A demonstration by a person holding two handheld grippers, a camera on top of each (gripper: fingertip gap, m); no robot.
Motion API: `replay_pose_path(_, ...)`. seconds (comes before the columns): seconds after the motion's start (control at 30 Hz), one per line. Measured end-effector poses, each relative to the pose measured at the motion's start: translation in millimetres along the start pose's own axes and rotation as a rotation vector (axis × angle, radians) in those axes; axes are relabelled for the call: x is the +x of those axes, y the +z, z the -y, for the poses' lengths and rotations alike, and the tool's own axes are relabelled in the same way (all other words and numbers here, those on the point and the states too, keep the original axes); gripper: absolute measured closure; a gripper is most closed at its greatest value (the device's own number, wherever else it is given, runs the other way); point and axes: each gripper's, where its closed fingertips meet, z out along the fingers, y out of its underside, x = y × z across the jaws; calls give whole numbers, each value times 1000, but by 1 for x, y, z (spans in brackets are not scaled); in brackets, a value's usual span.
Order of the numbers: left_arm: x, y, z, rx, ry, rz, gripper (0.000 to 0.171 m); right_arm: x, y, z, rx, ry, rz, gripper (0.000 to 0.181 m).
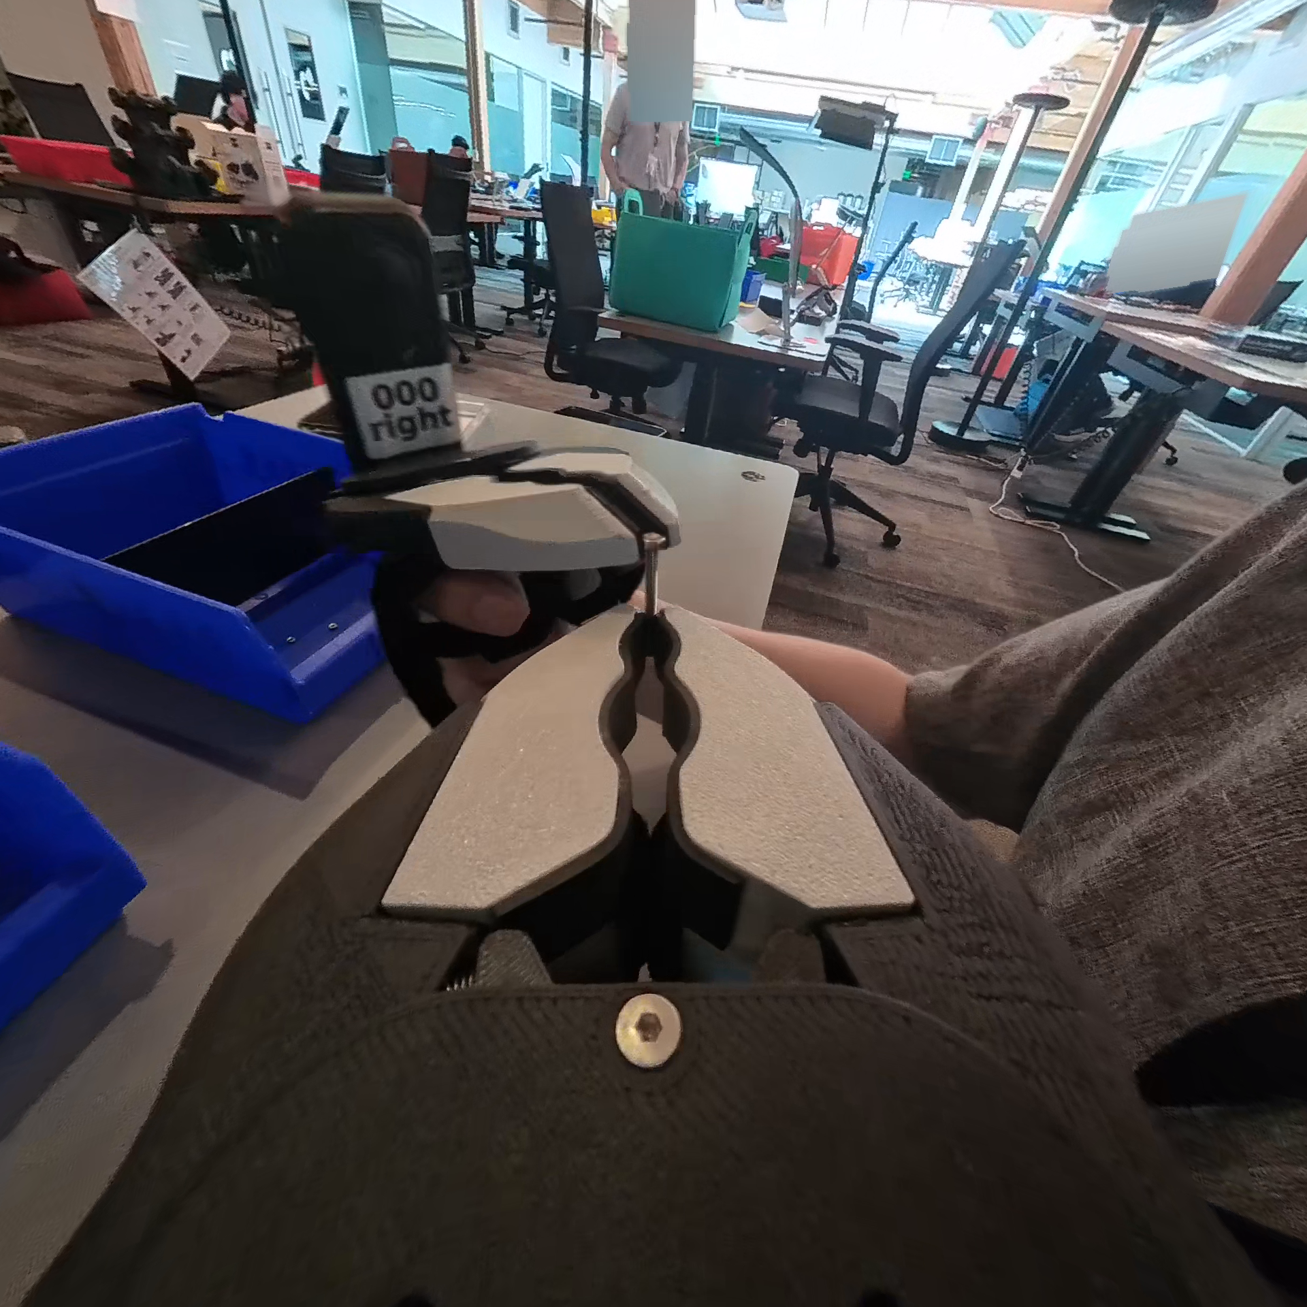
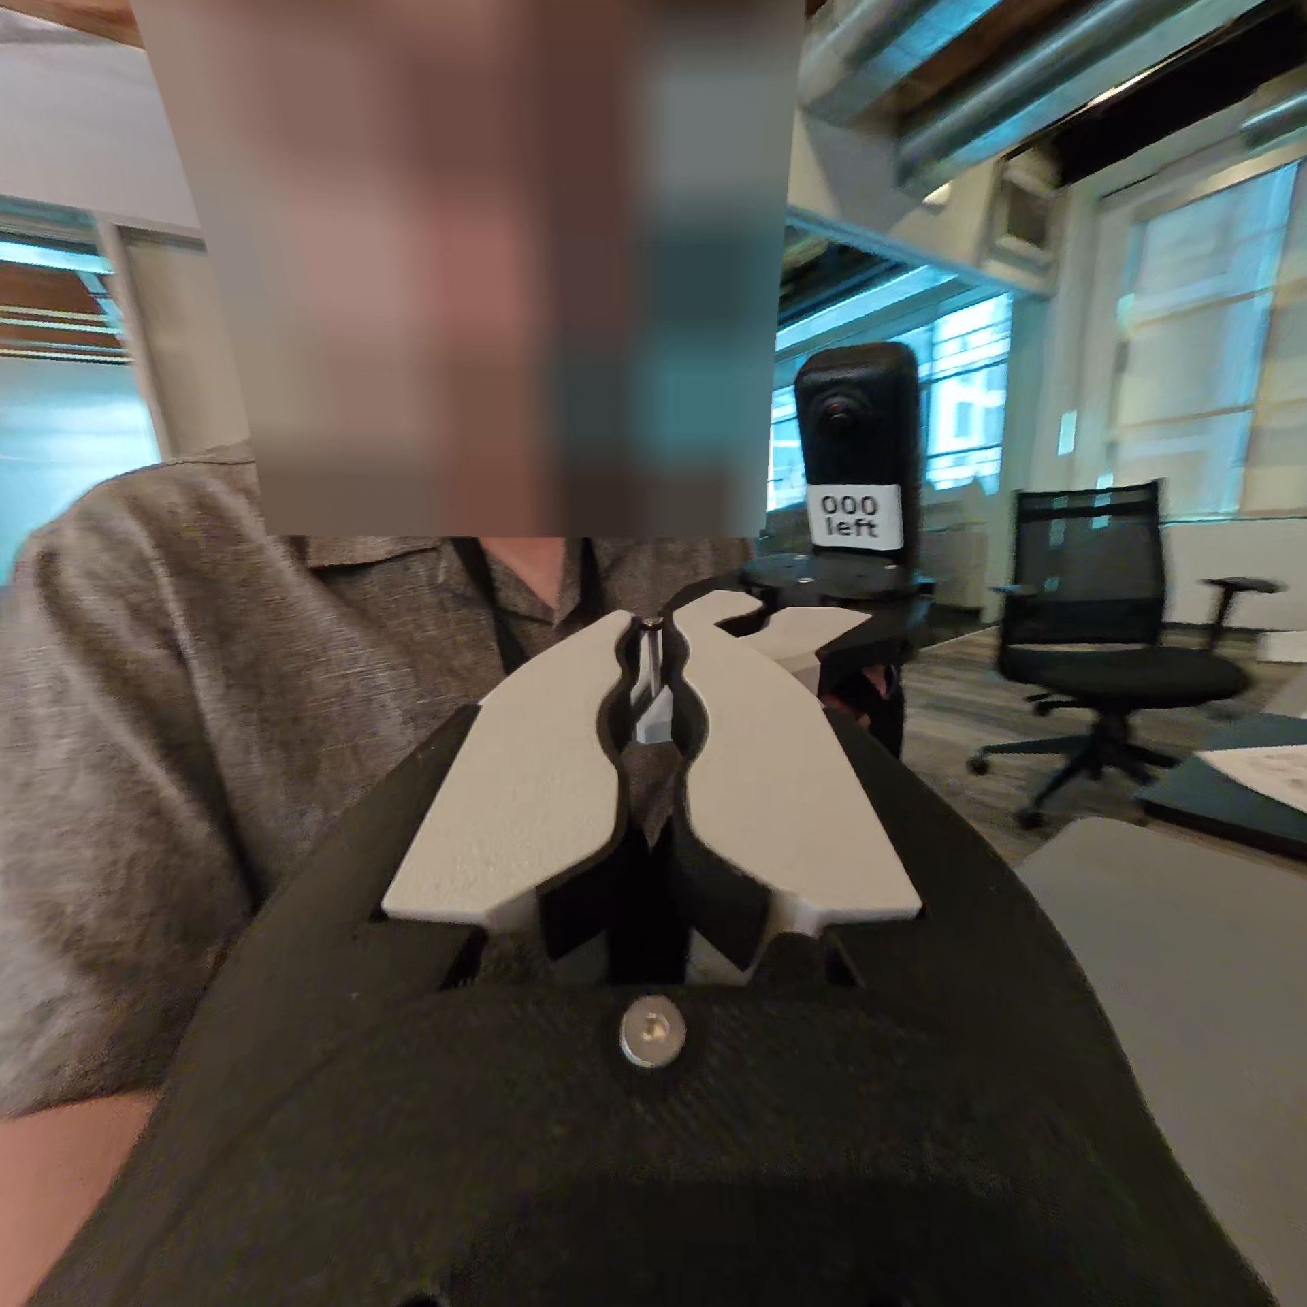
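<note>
L wrist view: my left gripper has its white fingers pinched nearly together, tips clamped on the lower end of a thin metal screw that stands upright at 12 o'clock from the tips. The right gripper comes in from 10 o'clock, fingers lying sideways, its tip on the screw's head end, so both grippers hold the same screw, one at each end. A hand wraps the right gripper's grip under it, black camera w/ a white label on top. Blue bin sits on the grey table at 9 o'clock, w/ a black divider inside and a few tiny screws on its floor. Second blue bin at 8 o'clock, cut by the frame edge. Grey sleeve and forearm fill 3 o'clock. Bkgd: green tote at 12, office chairs, desks.

R wrist view: the right gripper is narrow too, fingers closed on the screw, whose shaft runs down the slot between them, head at the tips. The left gripper meets it from 1 o'clock, tips touching the same spot; I can't see its grip on the screw from here. Its black camera w/ white label stands behind. Person in a grey shirt fills 9–12 o'clock. Black office chair at 3, grey table corner at 4.
</note>
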Motion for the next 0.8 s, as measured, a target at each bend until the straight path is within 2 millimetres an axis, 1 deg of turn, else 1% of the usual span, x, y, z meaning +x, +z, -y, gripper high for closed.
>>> replay_pose_path(0.03, 0, 0, 0, -1, 1, 0, 170, 0, -1, 0, 14, -27, -52, 176)
replay_pose_path(0.1, -2, -1, 0, 2, 1, 14, 170, -12, -5, 5, 79, -97, -98, 178)
replay_pose_path(0.17, -7, -3, 1, 5, -10, 24, 170, -14, -11, 8, 121, -158, -216, 179)
replay_pose_path(0.27, -14, -5, -1, -5, -18, 48, 170, 0, -19, 12, 127, -256, -532, 176)
replay_pose_path(0.3, -17, -6, -2, -10, -18, 63, 170, 9, -26, 15, 120, -287, -702, 174)
replay_pose_path(0.4, -29, -9, -3, -20, 2, 131, 170, 17, -38, 20, 87, -424, -1120, 155)
replay_pose_path(0.47, -36, -10, -5, -32, 21, 172, 169, 16, -38, 19, 74, -484, -1291, 157)
replay_pose_path(0.53, -38, -10, -6, -37, 31, 189, 169, 20, -32, 13, 5, -532, -1406, 157)
replay_pose_path(0.6, -38, -10, -6, -42, 47, 202, 169, 27, -25, 5, -73, -558, -1461, 160)
replay_pose_path(0.63, -38, -10, -6, -43, 53, 206, 169, 30, -25, 3, -94, -563, -1500, 162)
replay_pose_path(0.67, -38, -10, -6, -42, 58, 212, 170, 33, -24, 0, -115, -559, -1507, 163)
replay_pose_path(0.8, -38, -12, -4, -39, 70, 223, 169, 40, -23, 0, -103, -545, -1536, 167)
